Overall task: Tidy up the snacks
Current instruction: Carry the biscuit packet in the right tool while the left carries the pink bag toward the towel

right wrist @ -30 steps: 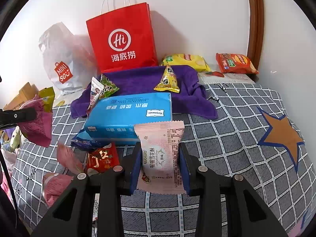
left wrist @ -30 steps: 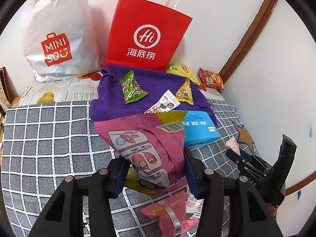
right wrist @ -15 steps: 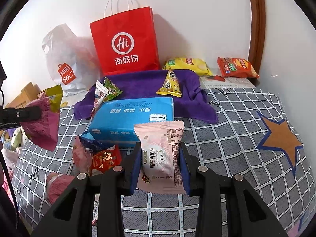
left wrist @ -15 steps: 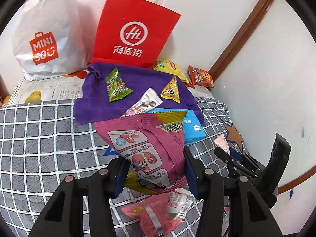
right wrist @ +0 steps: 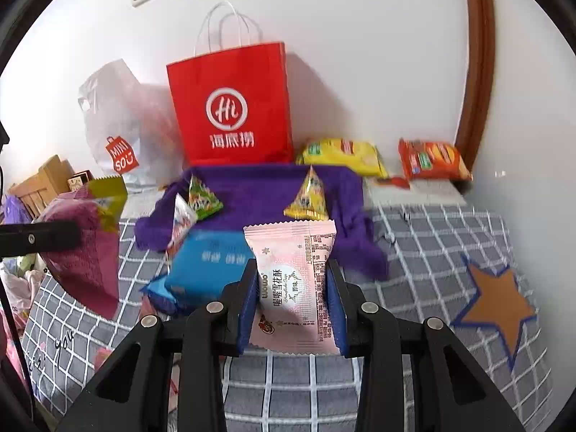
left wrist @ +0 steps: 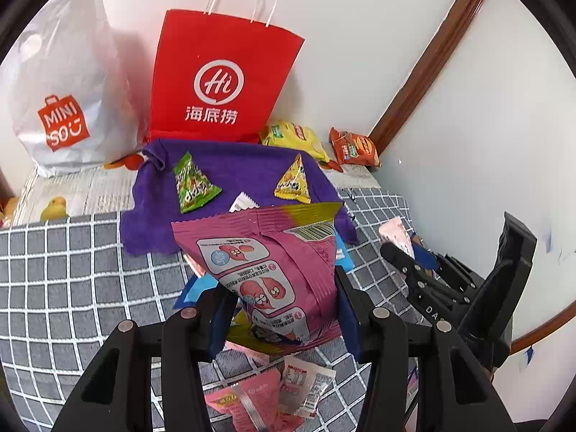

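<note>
We see a magenta-and-yellow bag [left wrist: 277, 273], pale pink packet [right wrist: 291, 284], purple towel [left wrist: 248, 169], red paper bag [left wrist: 219, 82], grey-white checked bedcover [left wrist: 72, 270].

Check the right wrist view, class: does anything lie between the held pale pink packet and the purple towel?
Yes. The blue pack lies just before the purple towel, left of the pale pink packet; straight ahead, nothing visible blocks it.

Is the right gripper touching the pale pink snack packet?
Touching: in the right wrist view, the right gripper has both jaws pressed on the pale pink snack packet.
</note>
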Motion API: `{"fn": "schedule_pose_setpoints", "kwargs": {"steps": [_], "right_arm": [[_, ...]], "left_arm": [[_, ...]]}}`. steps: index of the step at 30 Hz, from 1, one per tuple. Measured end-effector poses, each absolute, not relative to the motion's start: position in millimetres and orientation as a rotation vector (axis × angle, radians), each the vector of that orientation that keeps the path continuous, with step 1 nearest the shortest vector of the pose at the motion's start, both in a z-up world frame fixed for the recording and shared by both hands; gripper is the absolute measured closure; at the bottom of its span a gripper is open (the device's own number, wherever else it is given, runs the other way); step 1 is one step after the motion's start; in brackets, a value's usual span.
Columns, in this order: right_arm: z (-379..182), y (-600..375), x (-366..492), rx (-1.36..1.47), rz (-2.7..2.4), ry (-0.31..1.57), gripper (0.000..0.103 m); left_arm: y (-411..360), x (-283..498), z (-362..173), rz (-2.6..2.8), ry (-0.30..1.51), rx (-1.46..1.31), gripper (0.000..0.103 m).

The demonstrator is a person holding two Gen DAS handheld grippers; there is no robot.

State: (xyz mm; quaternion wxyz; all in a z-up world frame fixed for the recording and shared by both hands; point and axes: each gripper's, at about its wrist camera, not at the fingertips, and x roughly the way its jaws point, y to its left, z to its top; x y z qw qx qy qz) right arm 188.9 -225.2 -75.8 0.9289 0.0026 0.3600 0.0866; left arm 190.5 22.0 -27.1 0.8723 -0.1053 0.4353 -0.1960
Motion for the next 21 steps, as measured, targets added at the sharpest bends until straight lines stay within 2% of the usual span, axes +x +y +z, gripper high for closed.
{"fn": "schedule_pose_setpoints", "kwargs": {"steps": [21], "right_arm": [[-26,-210,271,0.013,0.218,0.673,0.067]], "left_arm": [[23,250,10,-0.348,0.841,-0.165,0.055]]}}
